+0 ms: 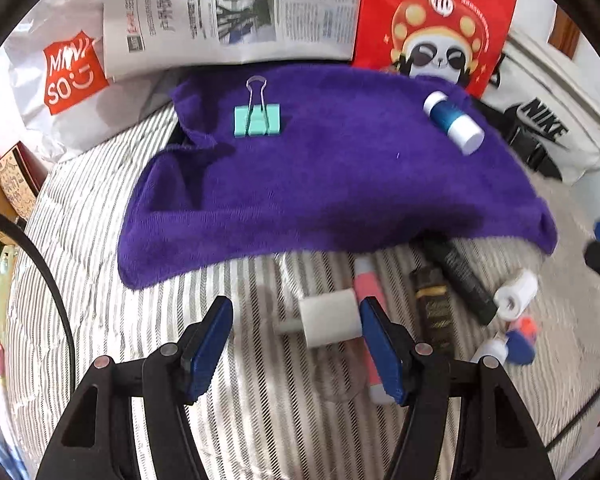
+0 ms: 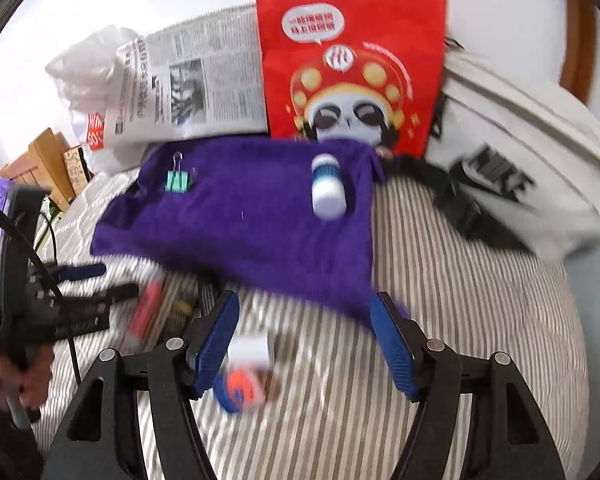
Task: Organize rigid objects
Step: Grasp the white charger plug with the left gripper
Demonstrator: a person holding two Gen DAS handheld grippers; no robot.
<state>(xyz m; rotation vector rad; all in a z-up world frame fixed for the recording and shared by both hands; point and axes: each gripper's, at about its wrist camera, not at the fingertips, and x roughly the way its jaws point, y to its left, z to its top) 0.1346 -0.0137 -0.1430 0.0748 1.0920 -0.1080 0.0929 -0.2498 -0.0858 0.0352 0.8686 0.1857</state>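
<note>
A purple towel (image 1: 320,184) lies on the striped bed, also in the right wrist view (image 2: 252,220). On it sit a teal binder clip (image 1: 257,119) (image 2: 177,181) and a blue-and-white bottle (image 1: 454,121) (image 2: 328,190). My left gripper (image 1: 296,316) is open, a white cylinder with a grey stub (image 1: 327,317) lying just in front between its fingers. A pink tube (image 1: 367,284), a brown tube (image 1: 430,304), a black tube (image 1: 462,276) and a small white roller (image 1: 516,294) lie to the right. My right gripper (image 2: 304,316) is open above a white piece (image 2: 249,348) and a blue-orange object (image 2: 238,392).
Behind the towel stand a newspaper (image 1: 228,8), a red panda bag (image 1: 436,20), a white Miniso bag (image 1: 60,76) and a white Nike bag (image 1: 556,124). A black cable (image 1: 52,276) curves at the left. The left gripper and the holding hand (image 2: 4,376) show at the left.
</note>
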